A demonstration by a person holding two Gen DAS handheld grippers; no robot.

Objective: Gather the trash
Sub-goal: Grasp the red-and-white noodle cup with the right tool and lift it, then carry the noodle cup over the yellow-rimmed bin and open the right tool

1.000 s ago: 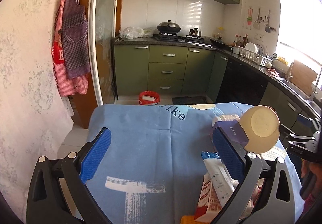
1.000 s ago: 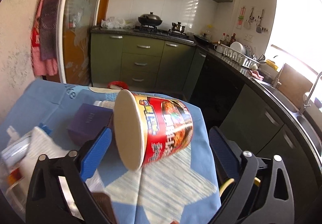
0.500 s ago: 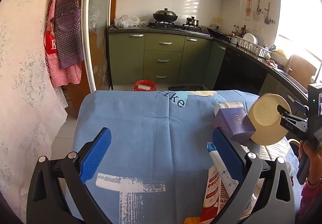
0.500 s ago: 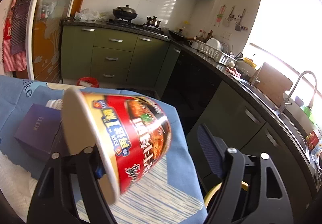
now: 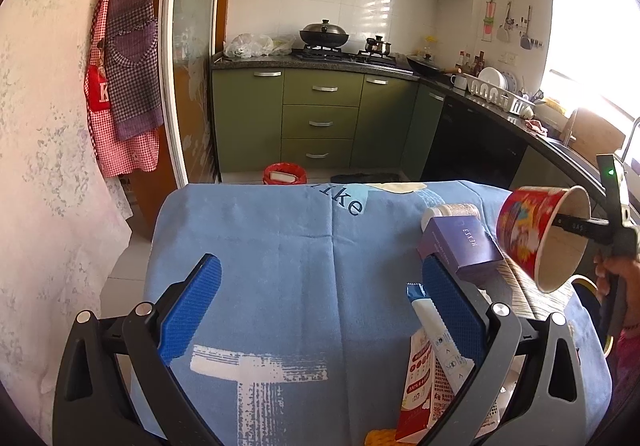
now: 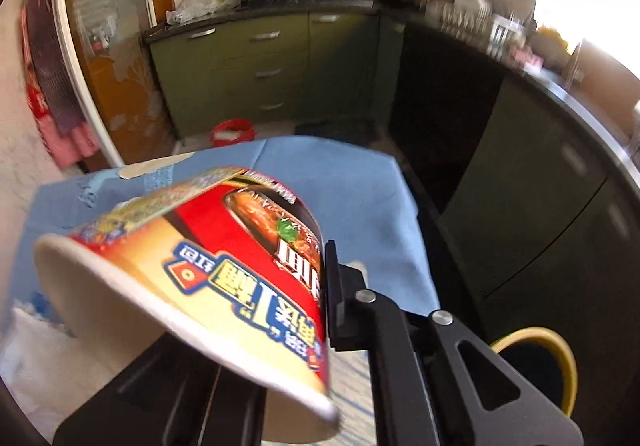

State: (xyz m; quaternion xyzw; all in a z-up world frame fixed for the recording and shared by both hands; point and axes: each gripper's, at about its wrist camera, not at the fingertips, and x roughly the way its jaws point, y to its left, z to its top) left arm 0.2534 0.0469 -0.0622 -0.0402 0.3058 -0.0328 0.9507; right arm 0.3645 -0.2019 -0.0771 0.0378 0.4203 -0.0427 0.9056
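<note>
Left wrist view: the noodle cup (image 5: pixel 538 232) hangs in the air off the right edge of the blue tablecloth (image 5: pixel 280 266), just right of the purple box (image 5: pixel 460 244), its open mouth tilted down and to the right.
Cup and right gripper: the right gripper (image 5: pixel 576 224) pinches the cup's rim wall, one finger inside the mouth and one outside.
Right wrist view: the cup (image 6: pixel 208 270) fills the lower left, lying sideways against the right-hand finger (image 6: pixel 340 310); a yellow-rimmed bin (image 6: pixel 560 350) shows low at the right, beyond the tablecloth's edge.
Only in left view: a person's hand (image 5: pixel 618 278) on the right gripper's handle, the box, a white bottle (image 5: pixel 452 210) behind it, and a tube (image 5: pixel 438 334) and red-and-white packet (image 5: pixel 418 378) near the left gripper.
Left gripper: the left gripper (image 5: pixel 320 310) stands wide above the tablecloth, nothing between its blue pads (image 5: pixel 192 310).
Right gripper: jaws clamped narrow on the cup wall.
</note>
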